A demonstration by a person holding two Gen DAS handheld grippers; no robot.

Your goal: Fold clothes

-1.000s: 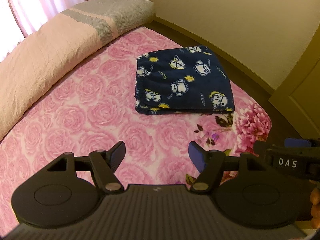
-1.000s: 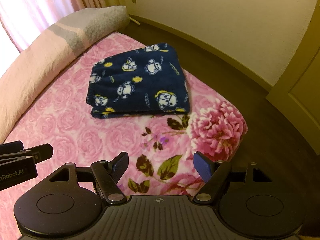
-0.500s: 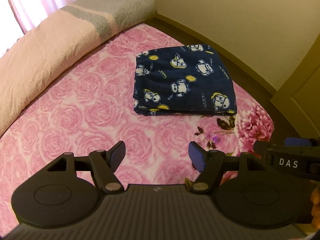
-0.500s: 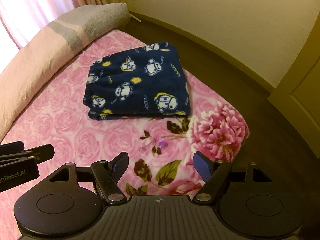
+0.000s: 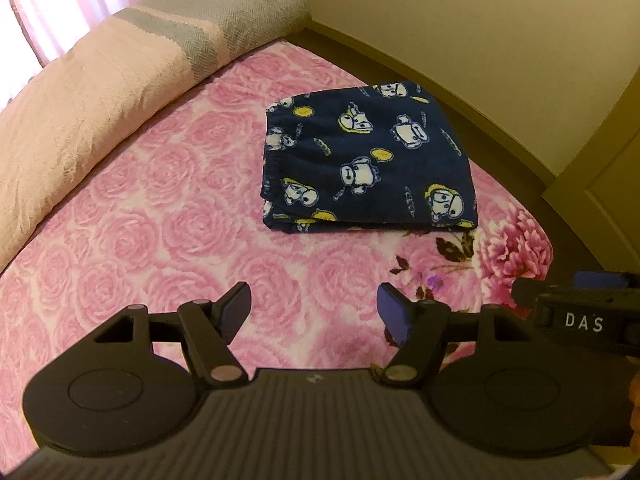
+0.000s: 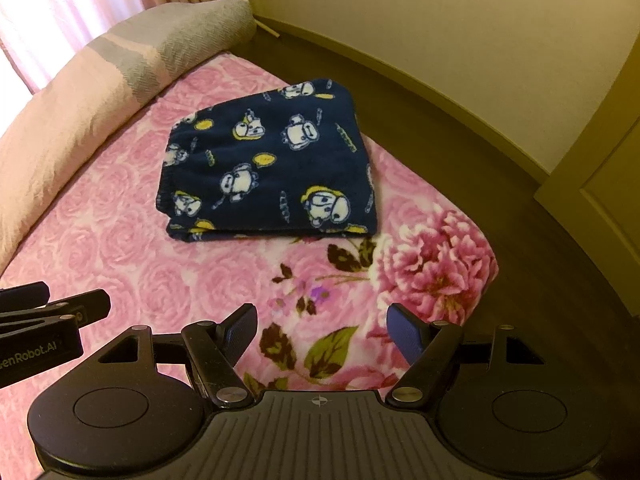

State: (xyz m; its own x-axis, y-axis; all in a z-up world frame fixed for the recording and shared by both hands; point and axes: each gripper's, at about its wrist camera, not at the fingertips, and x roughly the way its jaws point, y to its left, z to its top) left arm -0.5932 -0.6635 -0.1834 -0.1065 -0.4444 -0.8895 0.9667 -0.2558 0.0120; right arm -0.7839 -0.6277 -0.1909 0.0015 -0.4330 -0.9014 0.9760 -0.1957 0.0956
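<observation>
A navy fleece garment with white and yellow cartoon figures (image 5: 368, 160) lies folded into a flat rectangle on the pink rose bedspread (image 5: 160, 232), near the bed's far right corner. It also shows in the right wrist view (image 6: 272, 168). My left gripper (image 5: 314, 312) is open and empty, held above the bedspread well short of the garment. My right gripper (image 6: 322, 326) is open and empty, also short of the garment, over the large flower print. Each gripper's body shows at the edge of the other's view.
A rolled pink and grey quilt (image 5: 100, 80) lies along the bed's left side under a curtained window. Dark floor (image 6: 480, 128) and a cream wall run behind the bed. A door (image 6: 608, 184) stands at the right. The bed's corner (image 6: 484, 264) drops off near my right gripper.
Both grippers have drawn slightly back and up from the garment, staying open. The folded garment has not moved.
</observation>
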